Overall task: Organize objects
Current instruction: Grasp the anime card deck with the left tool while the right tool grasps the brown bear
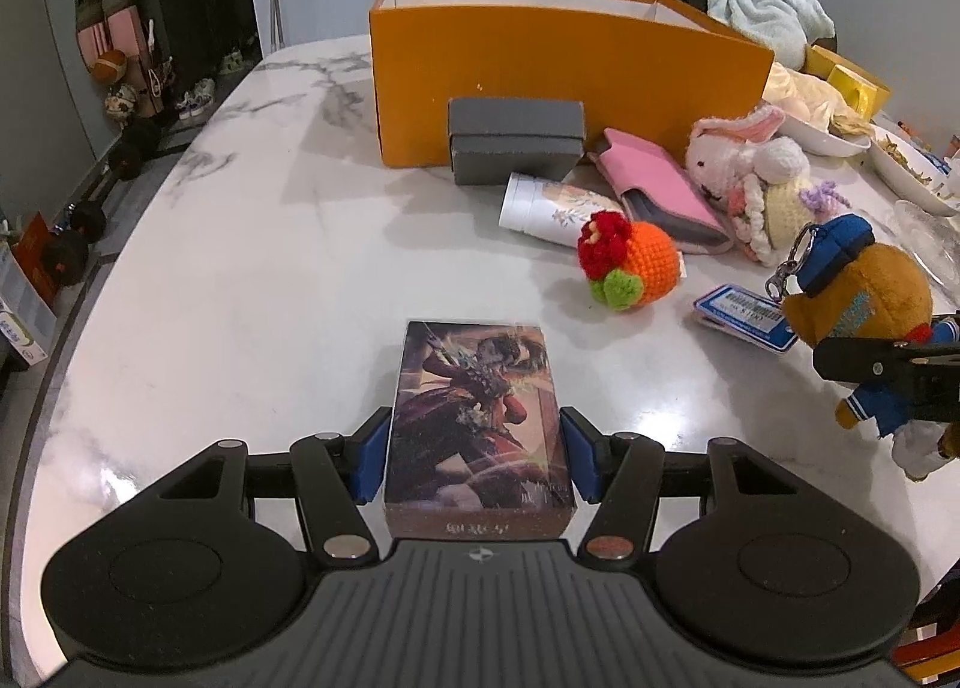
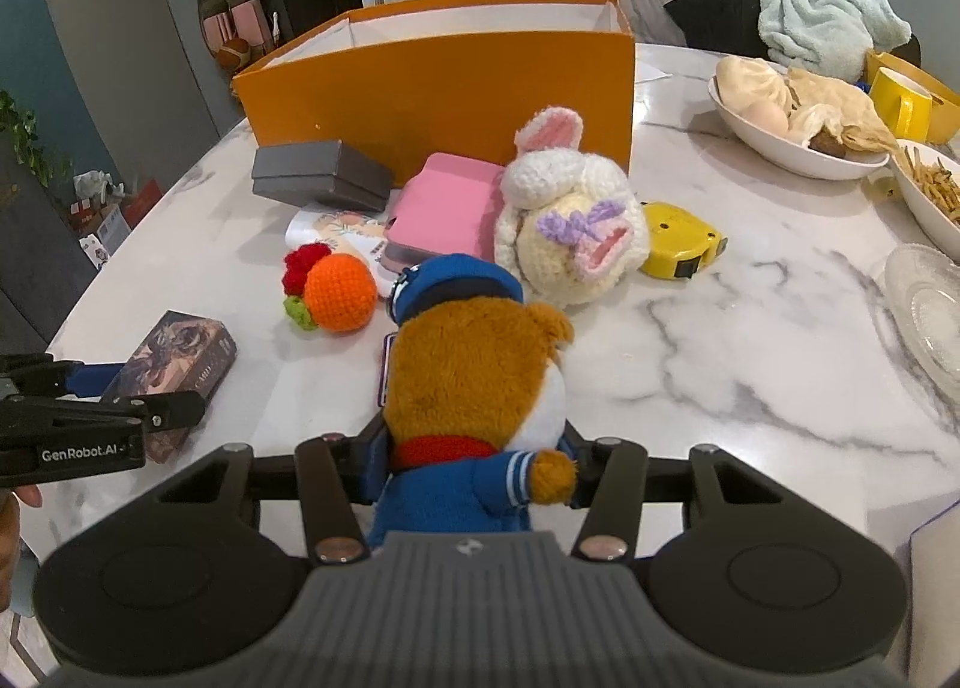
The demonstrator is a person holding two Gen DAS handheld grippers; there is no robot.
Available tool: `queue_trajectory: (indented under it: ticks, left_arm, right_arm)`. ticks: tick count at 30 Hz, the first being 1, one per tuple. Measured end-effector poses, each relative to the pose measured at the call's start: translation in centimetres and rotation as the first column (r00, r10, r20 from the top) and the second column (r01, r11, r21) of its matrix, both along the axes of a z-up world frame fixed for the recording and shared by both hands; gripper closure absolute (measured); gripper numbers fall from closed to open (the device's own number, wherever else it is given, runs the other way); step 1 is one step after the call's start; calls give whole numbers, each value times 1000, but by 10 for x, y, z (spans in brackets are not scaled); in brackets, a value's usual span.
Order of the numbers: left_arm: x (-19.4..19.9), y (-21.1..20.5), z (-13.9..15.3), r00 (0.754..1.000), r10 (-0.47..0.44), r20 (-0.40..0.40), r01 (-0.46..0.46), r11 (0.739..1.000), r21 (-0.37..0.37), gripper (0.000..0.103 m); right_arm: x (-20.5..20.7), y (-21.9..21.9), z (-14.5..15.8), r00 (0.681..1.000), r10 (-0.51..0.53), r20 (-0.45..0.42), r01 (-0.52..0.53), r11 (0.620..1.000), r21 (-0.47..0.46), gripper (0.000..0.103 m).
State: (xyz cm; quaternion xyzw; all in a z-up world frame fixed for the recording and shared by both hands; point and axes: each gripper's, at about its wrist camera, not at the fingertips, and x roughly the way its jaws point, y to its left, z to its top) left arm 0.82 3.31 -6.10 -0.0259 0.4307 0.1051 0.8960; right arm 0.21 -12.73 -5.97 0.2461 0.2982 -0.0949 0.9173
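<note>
An illustrated card box (image 1: 474, 388) lies on the white marble table (image 1: 270, 268), and my left gripper (image 1: 477, 448) is shut on it, a blue pad against each long side. The right wrist view shows the same card box (image 2: 180, 355) at the left with the left gripper (image 2: 138, 388) around it. My right gripper (image 2: 477, 460) is shut on the blue-jacketed body of a brown plush bear (image 2: 480, 364) with a blue cap. In the left wrist view the bear (image 1: 864, 292) is at the far right. An open orange box (image 1: 540, 63) stands behind everything.
In front of the orange box (image 2: 450, 81) lie a grey box (image 1: 516, 138), a white tube (image 1: 546, 208), a pink wallet (image 1: 660, 190), a crochet rabbit (image 1: 750, 165) and a crochet orange (image 1: 636, 262). A yellow tape measure (image 2: 678, 238), food bowls (image 2: 798, 147) and a glass plate (image 2: 924, 298) sit at the right.
</note>
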Motion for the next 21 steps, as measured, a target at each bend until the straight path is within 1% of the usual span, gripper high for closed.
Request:
queue_trajectory:
  ticks: [15,21]
  left_arm:
    - [-2,-10,17,998,-32,50,31,999,5,36]
    - [0,-13,19,998,-45,52,45,999,-3,36]
  right_arm:
    - [-5,5,14,1000,1,27,0,1000,-7,49]
    - [-5,5,17,1000,4,29,-3,1000,-10,49]
